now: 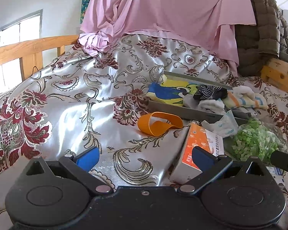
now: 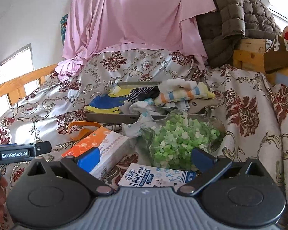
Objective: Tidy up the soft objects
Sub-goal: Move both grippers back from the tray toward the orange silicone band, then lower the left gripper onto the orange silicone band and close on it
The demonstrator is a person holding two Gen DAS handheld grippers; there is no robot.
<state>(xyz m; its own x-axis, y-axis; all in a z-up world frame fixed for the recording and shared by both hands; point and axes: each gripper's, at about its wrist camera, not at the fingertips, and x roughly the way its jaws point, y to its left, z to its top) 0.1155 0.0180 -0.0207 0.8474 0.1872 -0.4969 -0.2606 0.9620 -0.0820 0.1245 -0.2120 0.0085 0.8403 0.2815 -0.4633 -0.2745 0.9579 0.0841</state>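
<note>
Grippers wide apart above a cluttered bed

Tray (image 2: 109, 116) of grey metal lies on the bed's silvery floral bedspread (image 1: 71, 103), near the middle of both views. Piled in it are the soft things: a blue-and-yellow cloth (image 2: 105, 102), a dark patterned sock (image 1: 209, 93), white socks (image 2: 174, 83) and a striped towel (image 2: 184, 95) that hangs over the tray's right end. An orange band (image 1: 159, 123) lies curled on the bedspread just in front of the tray, outside it. Beside the band sits an orange-and-white box (image 2: 98, 151), and next to that a clear bag of green and white pieces (image 2: 180, 141). A crumpled white wrapper (image 2: 136, 126) rests between the bag and the tray. A blue-and-white milk carton (image 2: 155, 176) lies close in front of the right gripper.

The left gripper (image 1: 144, 158) has its blue fingers spread wide with nothing between them, low over the bedspread. The right gripper (image 2: 144, 158) is likewise spread and holds nothing, the box and the bag showing behind its fingers. A pink sheet (image 1: 163, 9) hangs at the back, with a brown quilted jacket (image 2: 230, 19) to its right.
</note>
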